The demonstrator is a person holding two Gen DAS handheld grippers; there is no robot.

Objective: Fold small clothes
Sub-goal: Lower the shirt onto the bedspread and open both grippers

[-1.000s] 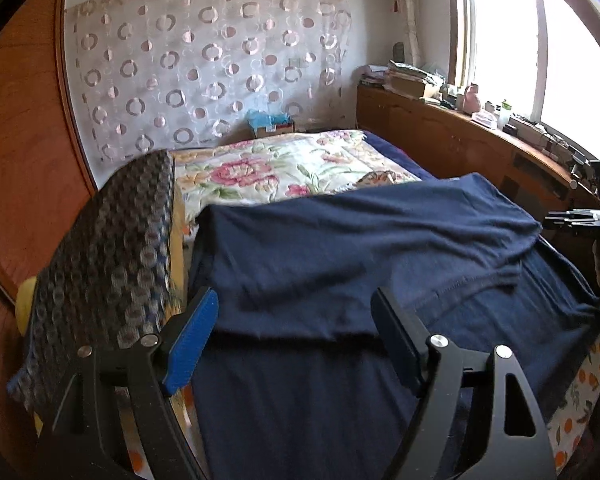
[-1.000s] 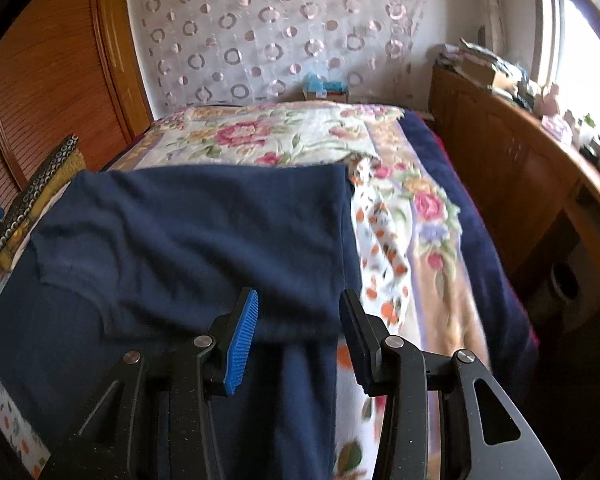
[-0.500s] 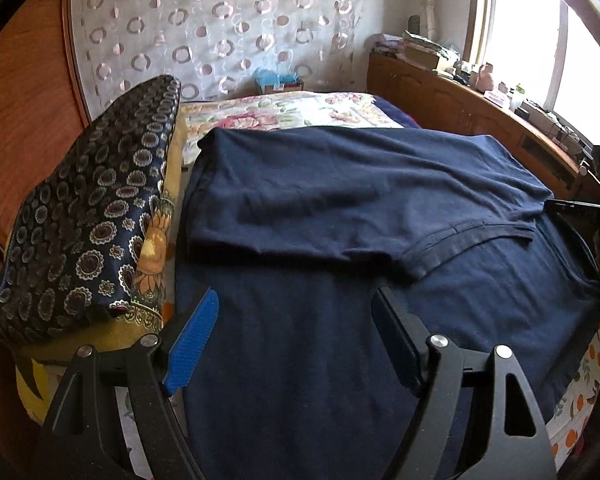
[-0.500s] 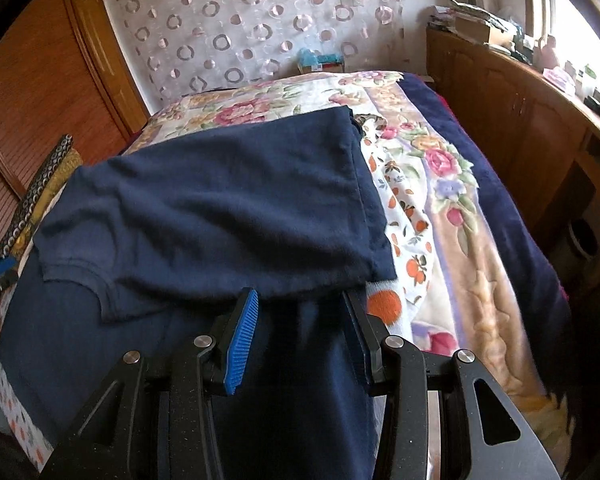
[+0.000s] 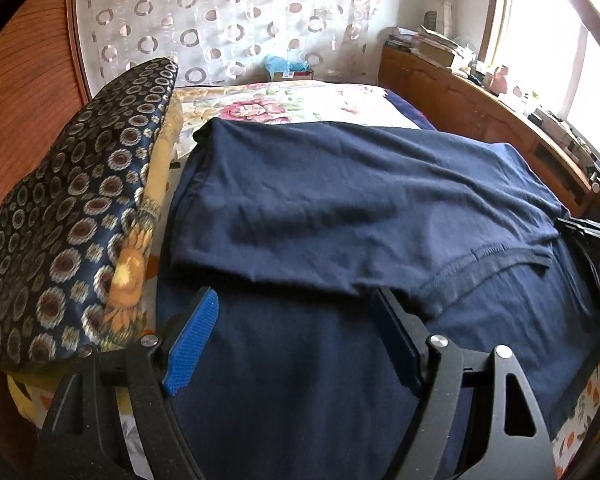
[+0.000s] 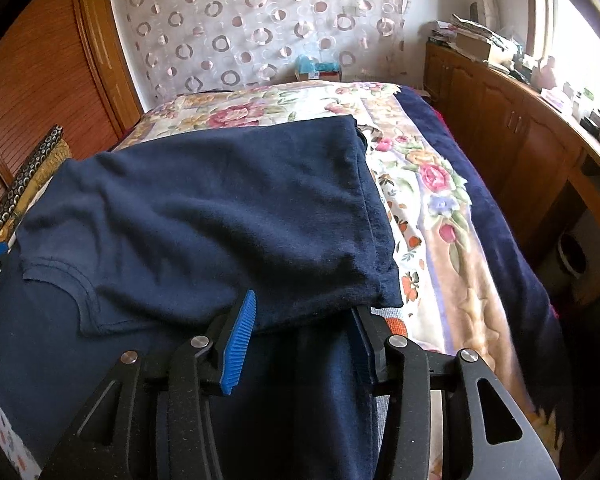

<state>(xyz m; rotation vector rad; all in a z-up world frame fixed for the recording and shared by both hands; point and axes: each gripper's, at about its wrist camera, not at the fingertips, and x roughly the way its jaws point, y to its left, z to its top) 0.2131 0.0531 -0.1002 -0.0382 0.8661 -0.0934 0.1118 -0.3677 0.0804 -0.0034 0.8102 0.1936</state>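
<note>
Shirt point(image 5: 340, 208), navy, lies across the floral bedspread point(image 5: 300, 100), its far half doubled toward me over the near half, with the collar rib point(image 5: 496, 258) exposed at the folded edge. My left gripper point(image 5: 296, 340) is positioned over the near layer; its jaws are spread wide with nothing between them, and the folded edge sits just beyond the fingertips point(image 5: 204, 304). My right gripper point(image 6: 304, 322) is positioned at the shirt's right corner; its jaws are parted, and cloth lies between them, though they are not pressed onto it. Right of the shirt point(image 6: 220, 208), the bedspread point(image 6: 432, 184) is exposed. A patterned cushion point(image 5: 72, 216) rests just beside the shirt's left edge. A wooden cabinet point(image 6: 512, 132) runs along the right.
</note>
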